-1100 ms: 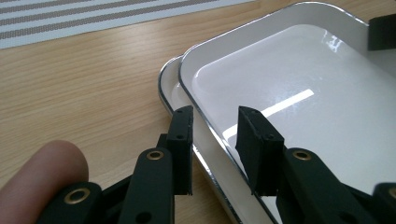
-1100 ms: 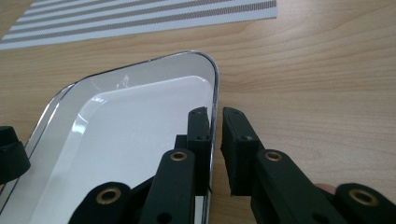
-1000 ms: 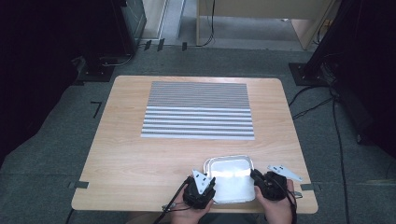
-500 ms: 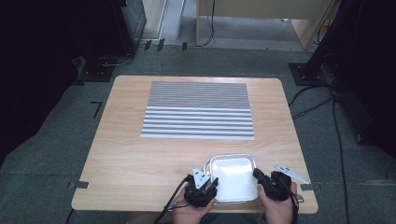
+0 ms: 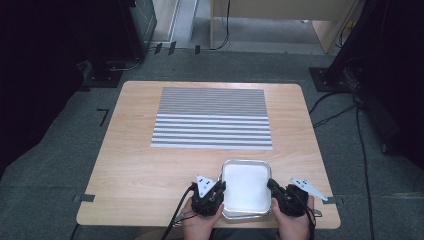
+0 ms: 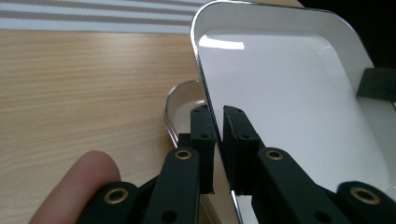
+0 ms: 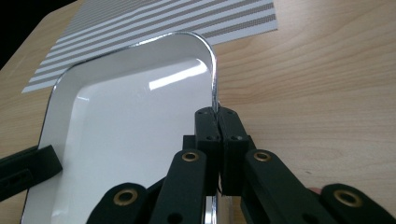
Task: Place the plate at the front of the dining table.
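Observation:
A white rectangular tray (image 5: 245, 187) with a shiny metal rim sits at the front of the wooden table (image 5: 140, 165), between a person's two hands. My left gripper (image 5: 220, 192) grips its left rim. In the left gripper view the jaws have just been closing, and the left gripper (image 6: 218, 116) now pinches the rim of the tray (image 6: 289, 93). My right gripper (image 5: 272, 192) holds the opposite rim. In the right gripper view the right gripper (image 7: 217, 119) is shut tight on the edge of the tray (image 7: 121, 140). A second shiny curved rim (image 6: 180, 109) shows just under the tray.
A grey and white striped mat (image 5: 212, 117) lies flat on the far half of the table. Cables run over the floor to the right of the table. A fingertip (image 6: 74, 186) shows beside the left jaws.
The tray's far edge now sits a little closer to the striped mat. Both hands stay at the tray's sides, close to where they were.

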Demonstrator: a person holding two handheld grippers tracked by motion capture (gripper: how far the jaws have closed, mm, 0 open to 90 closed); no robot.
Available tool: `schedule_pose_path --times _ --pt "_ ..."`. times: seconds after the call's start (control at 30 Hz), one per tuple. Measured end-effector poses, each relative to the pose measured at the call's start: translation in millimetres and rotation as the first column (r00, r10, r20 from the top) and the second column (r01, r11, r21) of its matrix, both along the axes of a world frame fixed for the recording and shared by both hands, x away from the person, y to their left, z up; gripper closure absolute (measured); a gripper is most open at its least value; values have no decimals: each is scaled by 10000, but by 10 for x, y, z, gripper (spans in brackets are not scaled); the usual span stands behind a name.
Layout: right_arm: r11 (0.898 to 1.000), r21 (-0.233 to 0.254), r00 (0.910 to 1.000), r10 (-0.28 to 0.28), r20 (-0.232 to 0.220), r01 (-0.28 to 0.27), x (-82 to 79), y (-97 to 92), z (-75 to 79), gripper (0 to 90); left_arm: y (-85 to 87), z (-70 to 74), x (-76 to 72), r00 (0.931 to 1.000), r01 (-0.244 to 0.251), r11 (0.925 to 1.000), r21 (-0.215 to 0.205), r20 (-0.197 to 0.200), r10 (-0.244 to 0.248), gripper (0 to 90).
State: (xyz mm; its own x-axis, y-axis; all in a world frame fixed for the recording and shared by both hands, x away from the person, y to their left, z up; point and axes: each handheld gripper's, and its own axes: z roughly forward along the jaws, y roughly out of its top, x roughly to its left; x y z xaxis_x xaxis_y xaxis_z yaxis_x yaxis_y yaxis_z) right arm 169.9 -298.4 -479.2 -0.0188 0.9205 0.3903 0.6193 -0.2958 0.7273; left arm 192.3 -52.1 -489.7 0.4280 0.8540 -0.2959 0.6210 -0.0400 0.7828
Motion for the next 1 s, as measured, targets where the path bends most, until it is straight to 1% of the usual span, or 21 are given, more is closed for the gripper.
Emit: schedule_pose_path --times 0.03,0.07,0.1,0.13,0.17,0.23,0.33,0.4,0.53,0.57,0.7,0.73,0.77,0.8,0.83,1.0 --pt "10000 -74 9999 50 92 -49 9 25 18 895 48 16 41 10000 -47 9998 -194 -24 47 859" --pt "9999 -140 9998 99 154 -97 22 44 34 895 83 27 78 10000 -30 9996 -282 -64 28 864" --pt "9993 -311 9994 192 285 -183 49 74 62 895 106 37 100 10000 -20 9995 -306 -80 17 867" --pt "9991 -352 9992 228 331 -216 64 95 80 895 106 37 100 10000 -20 9995 -306 -80 17 870" --pt "9987 -417 9988 303 394 -287 89 129 104 894 159 76 143 9999 -107 9993 -356 -5 107 875" --pt "9983 -427 9981 424 438 -405 125 174 125 894 220 111 184 9998 -189 9988 -448 40 191 884" --pt "9975 -487 9975 538 466 -515 201 249 146 895 326 128 254 9998 -210 9959 -879 -92 203 892" --pt "9968 -511 9967 642 494 -616 247 282 165 896 390 128 295 9997 -228 9943 -1046 -102 219 894" --pt "9934 -748 9941 915 591 -870 359 381 237 896 456 139 349 9995 -329 9931 -1123 -39 327 895" --pt "9928 -773 9935 967 600 -920 402 410 254 896 493 166 402 9992 -397 9937 -1044 34 403 895" --pt "9918 -712 9923 1099 568 -1058 550 482 299 895 571 241 532 9985 -494 9947 -898 177 512 897" --pt "9914 -702 9922 1139 508 -1102 596 498 314 895 571 241 532 9985 -494 9947 -898 177 512 897" --pt "9913 -649 9919 1175 482 -1143 650 516 333 895 610 274 603 9984 -494 9947 -905 216 516 896" --pt "9913 -649 9919 1175 482 -1143 650 516 333 895 610 274 603 9984 -494 9947 -905 216 516 896" --pt "9907 -623 9911 1238 496 -1207 730 546 368 895 643 300 669 9980 -527 9943 -924 292 556 896" --pt "9880 -855 9888 1342 656 -1284 908 619 456 896 696 362 851 9968 -617 9936 -948 450 662 896"
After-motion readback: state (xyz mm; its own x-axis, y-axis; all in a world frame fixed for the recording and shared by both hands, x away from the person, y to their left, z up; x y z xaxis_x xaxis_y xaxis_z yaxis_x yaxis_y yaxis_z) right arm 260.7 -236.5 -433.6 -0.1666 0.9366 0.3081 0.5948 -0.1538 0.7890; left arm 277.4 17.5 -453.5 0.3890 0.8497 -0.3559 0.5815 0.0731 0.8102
